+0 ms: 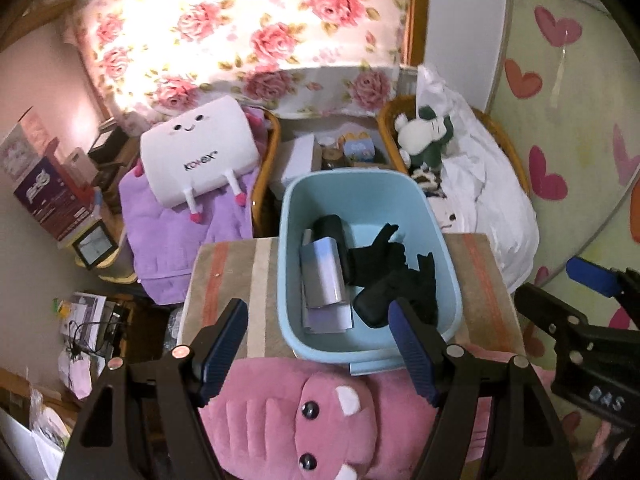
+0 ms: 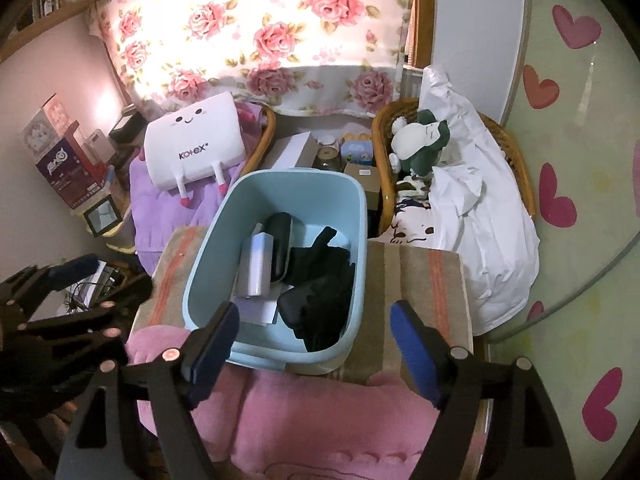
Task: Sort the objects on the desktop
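The light-blue plastic bin (image 1: 448, 276) sits on the striped beige-and-orange cloth-covered tabletop (image 1: 228, 272) and already holds what appear to be the sorted items: a pale lavender rectangular box (image 1: 322, 276), a black oblong case (image 1: 332, 226) leaning behind it, and a heap of crumpled black fabric (image 1: 400, 272) (possibly gloves, though the dark folds are hard to read). The bare cloth around the bin shows nothing loose, so the sorting looks largely done, with little or nothing left on this surface as far as these views reach. A big pink plush toy (image 1: 304, 412) lies at the near edge, just in front of the bin.

The left gripper (image 1: 320, 352) hangs above the bin's near rim, angled steeply downward, its blue-padded jaws spread wide with nothing between them. The right gripper (image 2: 316, 352) is posed the same way beside it, over the bin's near corner, jaws likewise wide apart and empty. Neither tool touches the bin or its contents.
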